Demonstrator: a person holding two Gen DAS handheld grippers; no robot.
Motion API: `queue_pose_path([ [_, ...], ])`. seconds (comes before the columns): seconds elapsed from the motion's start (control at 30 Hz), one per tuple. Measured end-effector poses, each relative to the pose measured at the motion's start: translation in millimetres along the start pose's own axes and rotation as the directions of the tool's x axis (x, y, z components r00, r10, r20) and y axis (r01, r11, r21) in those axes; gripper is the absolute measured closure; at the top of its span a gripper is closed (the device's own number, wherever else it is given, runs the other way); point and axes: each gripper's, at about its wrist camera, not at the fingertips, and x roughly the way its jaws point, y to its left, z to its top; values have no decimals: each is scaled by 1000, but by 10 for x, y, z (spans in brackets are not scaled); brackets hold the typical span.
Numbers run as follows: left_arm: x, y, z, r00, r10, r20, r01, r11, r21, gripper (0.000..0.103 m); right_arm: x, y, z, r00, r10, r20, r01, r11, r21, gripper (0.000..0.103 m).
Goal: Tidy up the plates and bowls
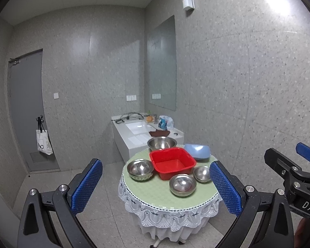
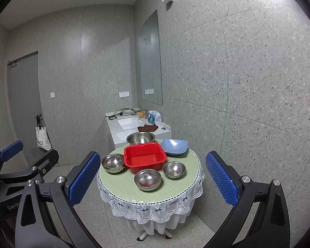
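- Jaws apart on both left gripper (image 1: 156, 188) and right gripper (image 2: 153, 177), nothing held, both well short of the table (image 2: 122, 188).
- Red square basin (image 2: 143, 159) mid-table; three small steel bowls (image 2: 147, 178) around its near side, larger steel bowl (image 2: 140, 138) and blue bowl (image 2: 174, 145) behind; nothing stacked yet.
- Likely trouble: slick curved steel slipping from the pads (image 2: 83, 178) on a shallow rim grip.
- Also: a far reach nudging near bowls, or snagging the lace cloth (image 2: 155, 208).
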Motion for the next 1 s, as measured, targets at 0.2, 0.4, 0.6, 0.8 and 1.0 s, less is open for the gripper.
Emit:
queue_pose_path([
  [0.2, 433, 40, -32, 997, -39, -66, 39, 999, -2, 1, 389, -152, -140, 996, 21, -82, -19, 999, 30, 0],
  [0.4, 1118, 200, 63, 983, -82, -166, 81, 997, -15, 1, 849, -391, -310, 987, -5, -161, 19, 996, 90, 0],
  [0.6, 2078, 385, 272, 962, -115, -249, 116, 993, -12, 1, 1468, -525, -480, 967, -56, -250, 90, 988, 129, 0],
  [0.8, 3299, 711, 540, 944, -175, -280, 178, 984, -18, 1, 2212, -473, -545, 944, -112, -312, 168, 973, 158, 0],
  [1.0, 4925, 1277, 921, 900, -292, -323, 311, 950, 9, 1, 3201, -150, -440, 927, -158, -341, 238, 949, 207, 0],
])
